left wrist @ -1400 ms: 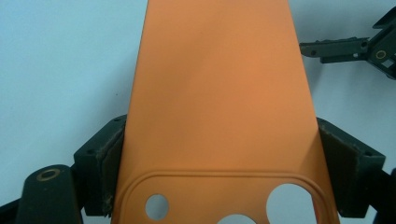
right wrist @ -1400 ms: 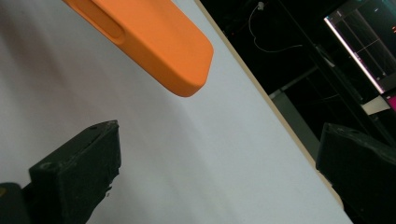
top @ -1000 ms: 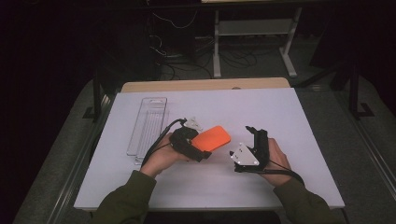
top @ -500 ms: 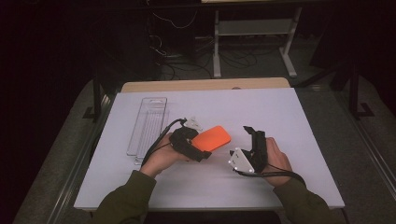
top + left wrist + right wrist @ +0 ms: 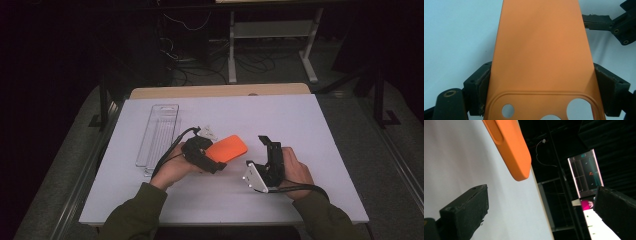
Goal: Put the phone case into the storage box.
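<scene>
Orange phone case [image 5: 509, 150] above parted jaws

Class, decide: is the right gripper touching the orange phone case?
Apart. In the right gripper view, the right gripper stands open with bare table between its jaws and the orange phone case; the high view shows the same gap.

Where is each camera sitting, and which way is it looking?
High view: sits above the person's side of the table, looking forward and down; both forearms, the left gripper and right gripper show.
Left gripper view: rides on the left gripper, looking along its jaws, which are clamped on the orange phone case.
Right gripper view: rides on the right gripper, tilted sideways, looking between its open jaws across the table edge toward the dark room.
Shared: all three show the orange phone case.
</scene>
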Tool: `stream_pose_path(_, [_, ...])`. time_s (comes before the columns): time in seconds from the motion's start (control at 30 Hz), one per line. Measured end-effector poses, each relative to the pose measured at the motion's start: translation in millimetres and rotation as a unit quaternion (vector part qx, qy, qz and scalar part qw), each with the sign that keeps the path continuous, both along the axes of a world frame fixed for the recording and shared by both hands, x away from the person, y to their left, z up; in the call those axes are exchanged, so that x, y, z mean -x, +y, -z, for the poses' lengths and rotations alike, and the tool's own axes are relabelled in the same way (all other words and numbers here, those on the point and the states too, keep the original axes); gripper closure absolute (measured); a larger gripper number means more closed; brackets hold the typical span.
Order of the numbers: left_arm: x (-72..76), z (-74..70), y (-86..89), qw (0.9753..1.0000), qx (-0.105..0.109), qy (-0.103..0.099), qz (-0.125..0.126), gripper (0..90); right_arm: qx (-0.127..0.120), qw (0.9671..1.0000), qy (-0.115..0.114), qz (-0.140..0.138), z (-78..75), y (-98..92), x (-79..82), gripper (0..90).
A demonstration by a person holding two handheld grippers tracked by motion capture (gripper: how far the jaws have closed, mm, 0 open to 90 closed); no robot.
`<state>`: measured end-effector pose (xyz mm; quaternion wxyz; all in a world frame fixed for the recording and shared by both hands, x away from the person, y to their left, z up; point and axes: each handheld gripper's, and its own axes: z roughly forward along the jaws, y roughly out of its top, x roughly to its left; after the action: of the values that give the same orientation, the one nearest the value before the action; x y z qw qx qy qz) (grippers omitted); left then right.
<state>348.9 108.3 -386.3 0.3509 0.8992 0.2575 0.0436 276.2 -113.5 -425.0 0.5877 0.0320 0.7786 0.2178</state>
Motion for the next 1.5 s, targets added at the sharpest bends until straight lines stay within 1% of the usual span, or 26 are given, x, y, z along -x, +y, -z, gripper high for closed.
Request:
stream_pose_path(0.03, [0.1,-0.1,-0.1,1.0,-0.001,0.0,0.0,15.4,0.003,1.0,-0.006,-0.003,0.6,1.2,1.0,0.0])
stream_pose_path(0.1, [-0.6,-1.0,0.8,0.9999,-0.011,-0.001,0.009,15.4,0.011,0.9997,-0.02,-0.006,1.4,3.0,2.4,0.0])
stream_pose_path(0.17, [-1.6,-1.4,1.8,0.9996,-0.021,-0.005,0.017,15.4,0.014,0.9997,-0.02,-0.003,3.7,4.8,4.9,0.0])
stream_pose_path(0.2, [-1.7,-1.5,2.0,0.9996,-0.022,-0.005,0.018,15.4,0.02,0.9994,-0.027,-0.005,4.0,5.6,5.0,0.0])
stream_pose_path(0.23, [-1.4,-1.1,1.6,0.9997,-0.019,-0.003,0.015,15.4,0.017,0.9995,-0.025,-0.003,5.5,6.5,5.9,0.0])
stream_pose_path(0.27, [-1.1,-0.8,1.2,0.9998,-0.015,-0.003,0.012,15.4,0.025,0.9991,-0.032,-0.008,5.2,6.3,5.4,0.0])
stream_pose_path(0.3, [-0.8,-0.6,0.9,0.9998,-0.014,-0.003,0.011,15.4,0.031,0.9984,-0.046,-0.011,4.5,6.2,4.9,0.0])
stream_pose_path(0.33, [-0.3,-0.3,0.4,0.9999,-0.01,-0.002,0.009,15.4,0.035,0.9982,-0.048,-0.012,4.9,6.2,4.7,0.0])
stream_pose_path(0.5, [-0.4,-0.5,0.5,0.9999,-0.012,0.0,0.011,15.4,0.046,0.9968,-0.063,-0.017,6.3,7.1,5.9,0.0])
stream_pose_path(0.6, [-0.4,-1.1,0.5,0.9999,-0.013,-0.001,0.011,15.4,0.063,0.9945,-0.081,-0.022,7.7,8.2,6.8,0.0])
stream_pose_path(0.63, [-0.4,-1.2,0.5,0.9999,-0.013,-0.001,0.011,15.4,0.072,0.9934,-0.085,-0.025,8.2,8.7,7.6,0.0])
stream_pose_path(0.67, [-0.4,-1.2,0.6,0.9998,-0.014,-0.001,0.012,15.4,0.086,0.9923,-0.083,-0.03,8.3,8.7,8.0,0.0])
stream_pose_path(0.77, [-0.3,-1.1,0.7,0.9998,-0.015,0.0,0.013,15.4,0.094,0.9912,-0.087,-0.032,9.6,10.7,9.3,0.0])
stream_pose_path(0.83, [-0.2,-1.1,0.8,0.9998,-0.014,-0.001,0.012,15.4,0.105,0.9894,-0.094,-0.035,9.7,11.2,9.4,0.0])
stream_pose_path(1.0, [-0.3,-2.0,1.4,0.9999,-0.013,-0.004,0.011,15.4,0.097,0.9887,-0.108,-0.038,11.4,14.1,9.8,0.0])
stream_pose_path(1.03, [-0.2,-2.2,1.5,0.9999,-0.013,-0.003,0.01,15.4,0.094,0.9892,-0.106,-0.037,11.9,14.9,10.3,0.0])
stream_pose_path(1.1, [-0.2,-2.8,1.7,0.9999,-0.01,-0.003,0.009,15.4,0.097,0.9885,-0.109,-0.04,11.9,15.8,10.0,0.0])
stream_pose_path(1.17, [-0.4,-3.5,2.0,0.9999,-0.01,-0.005,0.009,15.4,0.091,0.9895,-0.106,-0.038,12.2,17.5,10.7,0.0])
stream_pose_path(1.2, [-0.3,-4.0,2.1,0.9999,-0.011,-0.004,0.01,15.4,0.094,0.9881,-0.115,-0.042,12.2,18.6,10.0,0.0])
stream_pose_path(1.23, [-0.9,-4.4,2.3,0.9998,-0.013,-0.008,0.013,15.4,0.088,0.9887,-0.114,-0.042,12.6,20.2,10.4,0.0])
stream_pose_path(1.27, [-0.2,-3.9,1.3,0.9999,-0.005,-0.008,0.007,15.4,0.092,0.9879,-0.116,-0.045,12.2,21.7,10.5,0.0])
stream_pose_path(1.3, [-0.1,-4.1,1.3,0.9999,-0.006,-0.008,0.008,15.4,0.089,0.9884,-0.115,-0.046,12.5,23.7,11.0,0.0])
stream_pose_path(1.33, [-0.8,-4.8,2.3,0.9997,-0.016,-0.01,0.016,15.4,0.093,0.9876,-0.116,-0.05,12.2,25.5,10.8,0.0])
stream_pose_path(1.37, [-0.8,-4.9,2.4,0.9996,-0.019,-0.011,0.018,15.4,0.095,0.9873,-0.116,-0.052,12.2,27.3,10.8,0.0])
stream_pose_path(1.43, [-0.5,-4.6,1.9,0.9996,-0.018,-0.009,0.018,15.4,0.101,0.9868,-0.113,-0.057,11.5,30.3,10.4,0.0])
stream_pose_path(1.5, [-0.4,-4.5,1.7,0.9996,-0.02,-0.011,0.019,15.4,0.096,0.9871,-0.113,-0.06,13.3,34.0,9.6,0.0])
